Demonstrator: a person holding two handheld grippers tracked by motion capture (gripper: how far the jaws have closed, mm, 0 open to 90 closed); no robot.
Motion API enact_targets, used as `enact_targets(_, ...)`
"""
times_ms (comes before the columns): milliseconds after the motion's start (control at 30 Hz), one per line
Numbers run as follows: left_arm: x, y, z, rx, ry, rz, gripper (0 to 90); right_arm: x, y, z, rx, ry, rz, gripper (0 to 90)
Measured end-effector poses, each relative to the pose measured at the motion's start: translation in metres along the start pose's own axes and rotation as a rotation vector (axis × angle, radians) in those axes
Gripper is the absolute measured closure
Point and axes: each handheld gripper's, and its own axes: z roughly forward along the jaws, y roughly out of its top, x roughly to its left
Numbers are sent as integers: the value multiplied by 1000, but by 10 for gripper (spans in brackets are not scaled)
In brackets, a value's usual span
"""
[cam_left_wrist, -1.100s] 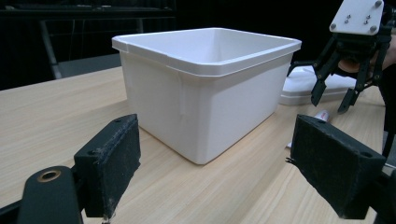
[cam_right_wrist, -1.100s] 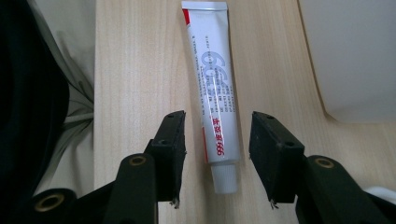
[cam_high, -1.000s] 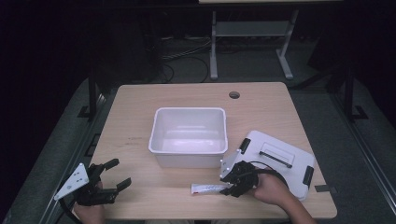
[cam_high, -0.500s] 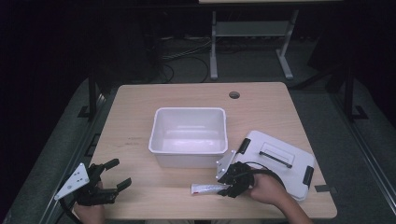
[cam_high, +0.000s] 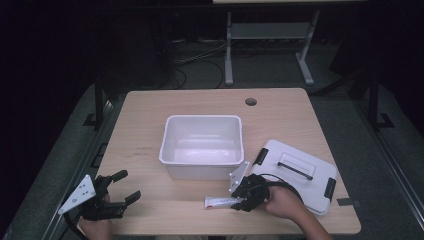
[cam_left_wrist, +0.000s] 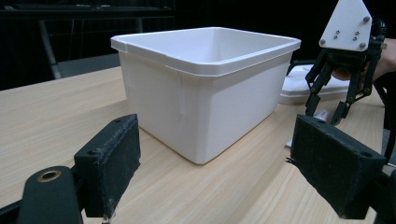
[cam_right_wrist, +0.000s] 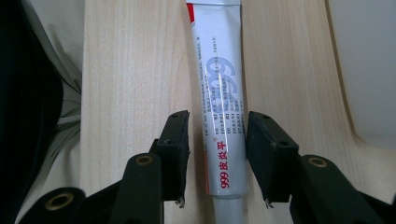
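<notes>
black two-jaw tongs (cam_high: 116, 192), grey three-cornered plates, brass rivets, black cable

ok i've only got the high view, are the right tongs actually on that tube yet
observer: not yet. In the right gripper view the tube lies between the right tongs, which have just been closing, but the pads aren't pressing it.
operator: which end faces the hand
observer: the cap end, the crimped end points away.
operator: and what are the left tongs aimed at
observer: the left tongs stand open with nothing between them, looking straight at a wall of the white bin.
</notes>
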Motion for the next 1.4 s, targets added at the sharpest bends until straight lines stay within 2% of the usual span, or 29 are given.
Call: enact_targets(1400,0,0,0,-2,-1,-5,157,-3,2,6,9,3,-6,670)
